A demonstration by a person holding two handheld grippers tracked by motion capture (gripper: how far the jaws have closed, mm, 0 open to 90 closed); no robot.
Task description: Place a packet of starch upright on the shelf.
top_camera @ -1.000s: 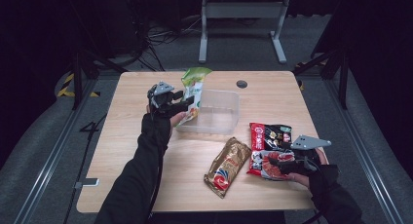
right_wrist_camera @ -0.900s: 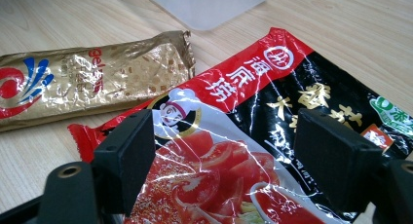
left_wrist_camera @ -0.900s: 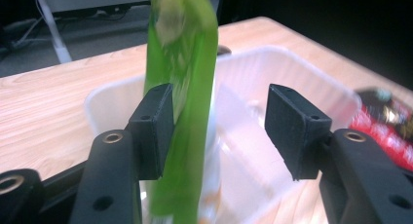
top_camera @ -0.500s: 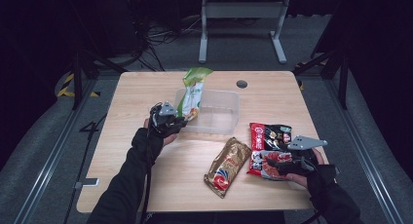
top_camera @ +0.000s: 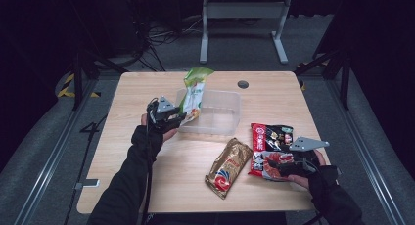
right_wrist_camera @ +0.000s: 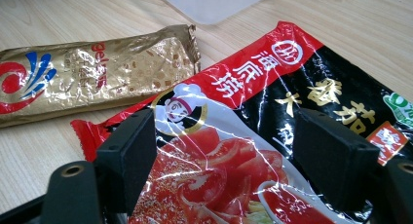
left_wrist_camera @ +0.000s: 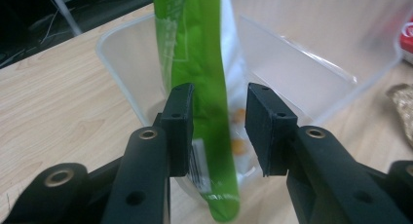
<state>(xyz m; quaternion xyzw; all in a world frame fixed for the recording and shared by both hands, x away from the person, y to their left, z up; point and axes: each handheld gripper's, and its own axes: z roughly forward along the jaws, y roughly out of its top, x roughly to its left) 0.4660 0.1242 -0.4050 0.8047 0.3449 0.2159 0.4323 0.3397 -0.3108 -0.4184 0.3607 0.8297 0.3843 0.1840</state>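
Observation:
A green and white snack bag (top_camera: pixel 195 94) stands on end in the left end of a clear plastic container (top_camera: pixel 222 122). In the left gripper view the bag (left_wrist_camera: pixel 195 48) hangs between the jaws of my left gripper (left_wrist_camera: pixel 217 131). These jaws have just been opening: the left pad lies against the bag and the right pad stands clear of it. In the high view my left gripper (top_camera: pixel 177 118) is at the container's left wall. My right gripper (right_wrist_camera: pixel 224 156) stands wide over the near end of a red and black noodle packet (right_wrist_camera: pixel 253 102), which lies flat on the table (top_camera: pixel 271 137).
A gold snack packet (top_camera: pixel 228 161) lies slantwise between the container and the red packet, and the right gripper view has it (right_wrist_camera: pixel 87 73) at the upper left. A round cable hole (top_camera: pixel 242 84) sits near the table's far edge. Bare wood lies left of my left hand.
My left hand has drawn back a little toward the near side, away from the bag's top. The bag stays upright in the container. My right hand has not moved.

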